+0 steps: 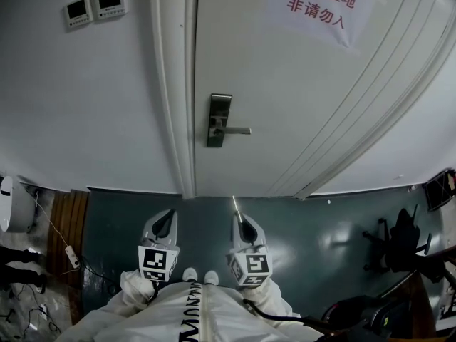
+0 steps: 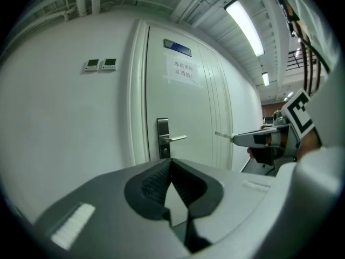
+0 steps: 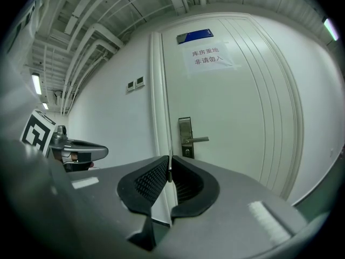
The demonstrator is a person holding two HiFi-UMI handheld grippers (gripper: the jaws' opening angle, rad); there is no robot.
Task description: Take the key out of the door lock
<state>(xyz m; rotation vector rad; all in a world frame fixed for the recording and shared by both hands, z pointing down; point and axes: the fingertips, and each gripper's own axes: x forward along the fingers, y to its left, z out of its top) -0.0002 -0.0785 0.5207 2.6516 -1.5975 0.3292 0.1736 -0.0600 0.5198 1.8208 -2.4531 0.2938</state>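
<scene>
The steel lock plate [image 1: 219,120] with its lever handle sits on the white door [image 1: 299,91], well ahead of both grippers; it also shows as the lock plate [image 2: 163,139] and the lock plate [image 3: 185,137]. No key shows in its keyhole. My right gripper [image 1: 239,218] is shut on the key [image 1: 235,204], whose thin blade sticks out past the fingertips toward the door. From the side, the key [image 2: 221,135] pokes out of the right gripper [image 2: 240,138]; the key [image 3: 170,167] also shows edge-on between the pads. My left gripper [image 1: 168,214] is shut with nothing in it, level beside the right.
Two wall control panels [image 1: 95,7] hang left of the door frame [image 1: 174,98]. A paper sign [image 1: 319,2] is taped high on the door. An office chair [image 1: 399,239] stands at the right, and a white appliance [image 1: 13,204] with cables at the left.
</scene>
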